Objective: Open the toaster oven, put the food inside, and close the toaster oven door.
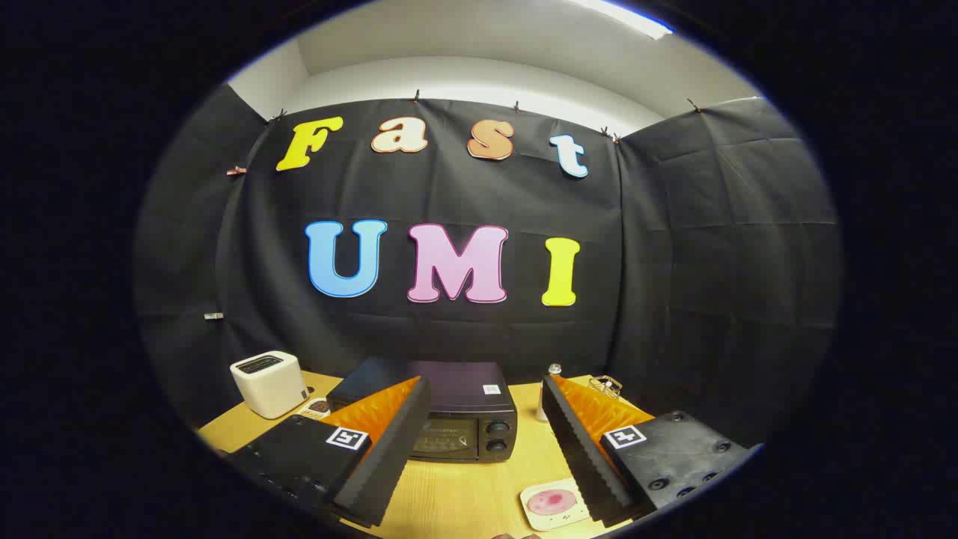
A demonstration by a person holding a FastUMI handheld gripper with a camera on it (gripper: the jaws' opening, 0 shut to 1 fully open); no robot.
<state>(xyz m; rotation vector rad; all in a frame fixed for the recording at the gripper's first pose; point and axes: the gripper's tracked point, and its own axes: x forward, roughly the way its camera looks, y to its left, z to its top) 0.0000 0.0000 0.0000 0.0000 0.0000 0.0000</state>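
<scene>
toaster oven (464, 419): glossy black | table (456, 494): smooth light wood | tongs (486, 389): spread, matt ribbed pads

fingers (389, 442) spread wide; bare table (456, 486) between them up to closed toaster oven (456, 419).

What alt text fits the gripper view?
The open gripper hovers above a wooden table, its jaws spread wide either side of a black toaster oven with its door shut just ahead. A pink food slice on a white square plate lies by the right jaw; a white toaster stands further left.
</scene>
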